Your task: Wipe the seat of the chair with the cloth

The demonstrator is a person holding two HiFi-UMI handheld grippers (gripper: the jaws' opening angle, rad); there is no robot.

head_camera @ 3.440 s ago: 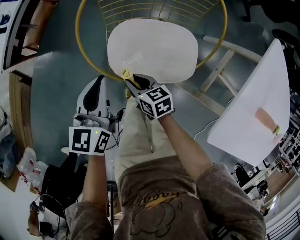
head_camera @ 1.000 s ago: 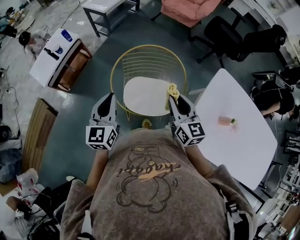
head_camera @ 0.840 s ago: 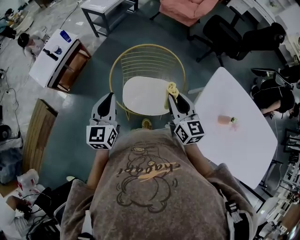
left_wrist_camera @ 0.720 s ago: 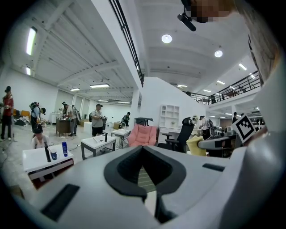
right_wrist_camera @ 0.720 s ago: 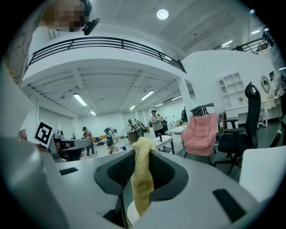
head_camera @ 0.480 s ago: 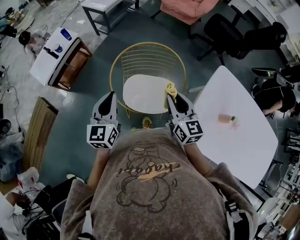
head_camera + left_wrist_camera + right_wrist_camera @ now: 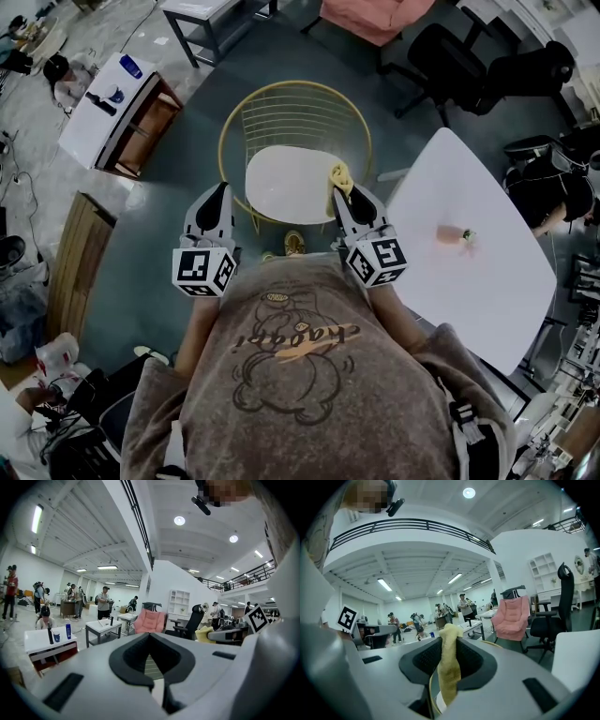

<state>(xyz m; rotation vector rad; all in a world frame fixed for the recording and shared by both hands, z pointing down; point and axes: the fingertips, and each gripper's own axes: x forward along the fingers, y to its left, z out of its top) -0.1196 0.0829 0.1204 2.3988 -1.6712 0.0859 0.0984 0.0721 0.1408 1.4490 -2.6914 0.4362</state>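
Fingers of my right gripper (image 7: pixel 345 194) clenched on the yellow cloth (image 7: pixel 449 667), free end forward for wiping | left gripper (image 7: pixel 221 190) fingers closed empty, held aside | white chair seat (image 7: pixel 286 183) below.

Cloth (image 7: pixel 339 174) in right claw (image 7: pixel 343 190) — now higher, off the seat (image 7: pixel 284 184)

Looks dim and flat around the chair (image 7: pixel 281 183); glares under ceiling lamps (image 7: pixel 179 521) far above it; bends fisheye-round, darkens at corners.
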